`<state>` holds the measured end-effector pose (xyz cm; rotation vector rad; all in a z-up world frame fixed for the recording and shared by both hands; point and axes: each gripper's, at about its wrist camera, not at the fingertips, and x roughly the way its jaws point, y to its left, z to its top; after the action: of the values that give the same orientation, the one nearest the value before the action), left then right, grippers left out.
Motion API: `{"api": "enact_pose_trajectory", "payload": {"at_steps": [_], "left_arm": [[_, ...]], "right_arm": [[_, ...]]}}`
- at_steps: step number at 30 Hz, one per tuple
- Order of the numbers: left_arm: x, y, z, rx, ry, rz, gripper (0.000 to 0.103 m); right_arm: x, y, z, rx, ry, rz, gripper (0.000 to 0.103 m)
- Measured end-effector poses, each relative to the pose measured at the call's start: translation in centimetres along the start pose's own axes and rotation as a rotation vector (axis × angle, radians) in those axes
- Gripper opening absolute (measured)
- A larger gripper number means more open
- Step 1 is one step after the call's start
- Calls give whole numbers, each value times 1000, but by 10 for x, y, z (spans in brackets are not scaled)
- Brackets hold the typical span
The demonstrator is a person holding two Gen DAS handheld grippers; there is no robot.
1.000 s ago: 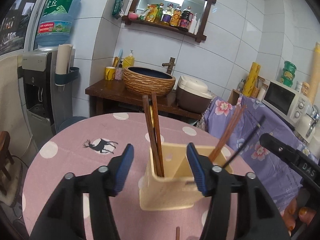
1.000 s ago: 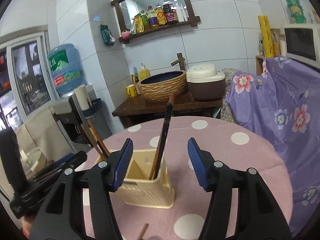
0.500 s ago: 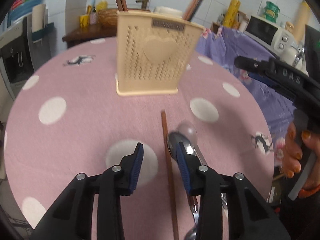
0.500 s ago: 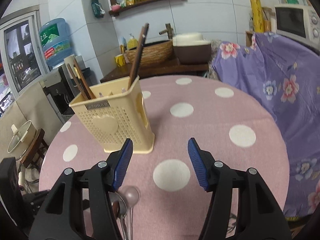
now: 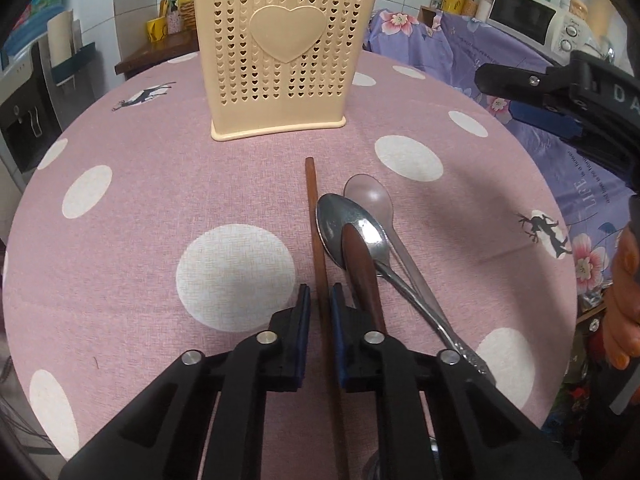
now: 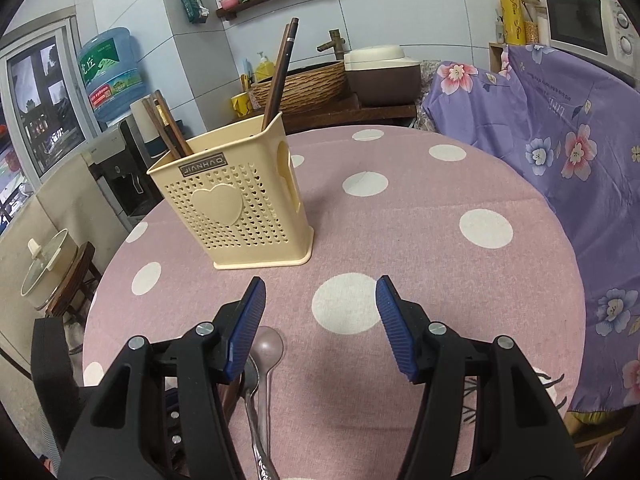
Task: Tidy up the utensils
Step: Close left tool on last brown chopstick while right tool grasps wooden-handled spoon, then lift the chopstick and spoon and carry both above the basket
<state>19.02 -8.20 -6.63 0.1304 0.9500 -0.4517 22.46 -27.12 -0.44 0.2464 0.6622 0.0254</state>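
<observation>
The left gripper (image 5: pixel 319 296) fingers have just closed on a wooden chopstick (image 5: pixel 313 208) lying on the desk (image 5: pixel 140 200). The right gripper (image 6: pixel 320 308) fingers stand apart, empty.

I count one cream utensil holder (image 5: pixel 280 52) on my table, at twelve o'clock from my left gripper (image 5: pixel 319 300). In it, through my right camera, I count four chopsticks: two brown ones (image 6: pixel 168 124) at its ten o'clock corner and two dark ones (image 6: pixel 280 72) at its one o'clock corner. On the cloth I count one loose wooden chopstick (image 5: pixel 316 232) and, at its three o'clock, three spoons: one metal spoon (image 5: pixel 352 232), one clear plastic spoon (image 5: pixel 372 196) and one wooden spoon (image 5: pixel 360 264). I count two grippers, my left and my right gripper (image 6: pixel 320 320).
</observation>
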Motion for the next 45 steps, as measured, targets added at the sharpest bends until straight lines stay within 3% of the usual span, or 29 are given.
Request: {"api": "enact_pose_trajectory", "payload": {"at_steps": [5,11,16,19,23,31,36,45], "left_arm": [[-4,14,-3,-23,-7,10,8],[-15,56,-12,-109,-18,53,8],[-21,68,-17,-147,-29,61,8],[-21,68,-19,-150,-34,57,8],[-24,73,-21,-168,-35,33,8],[-24,78,-17,-179,-33,20,9],[-23,85,-9,-192,-40,20,30],[-4,79,16,-139,-16,52,32]], "right_arm": [[0,15,-12,-33,35,22,58],[11,44,-41,-75,155,93,58],[26,75,-67,-133,238,105,36],[37,86,-78,-152,276,87,30],[43,87,-82,-153,262,25,28],[55,93,-84,-167,292,18,25],[61,92,-78,-151,296,16,23],[66,86,-74,-129,301,39,19]]}}
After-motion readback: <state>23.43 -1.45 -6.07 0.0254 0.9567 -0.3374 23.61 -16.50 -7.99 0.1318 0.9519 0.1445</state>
